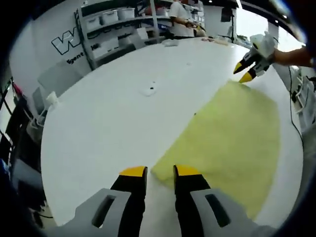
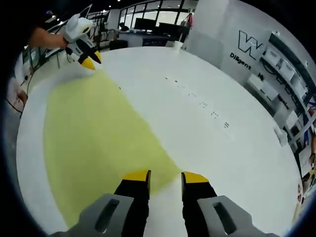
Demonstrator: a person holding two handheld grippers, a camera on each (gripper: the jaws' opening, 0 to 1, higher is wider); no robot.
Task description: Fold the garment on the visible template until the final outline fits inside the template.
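A yellow cloth [image 1: 232, 133] lies flat on the white table [image 1: 108, 118]; left gripper [image 1: 160, 172] and right gripper [image 2: 165, 174] fingers spread, empty, at opposite corners.

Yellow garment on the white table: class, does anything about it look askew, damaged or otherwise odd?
Nothing stands out. The yellow garment lies flat and smooth on the white table, with the left gripper and right gripper open at opposite corners.
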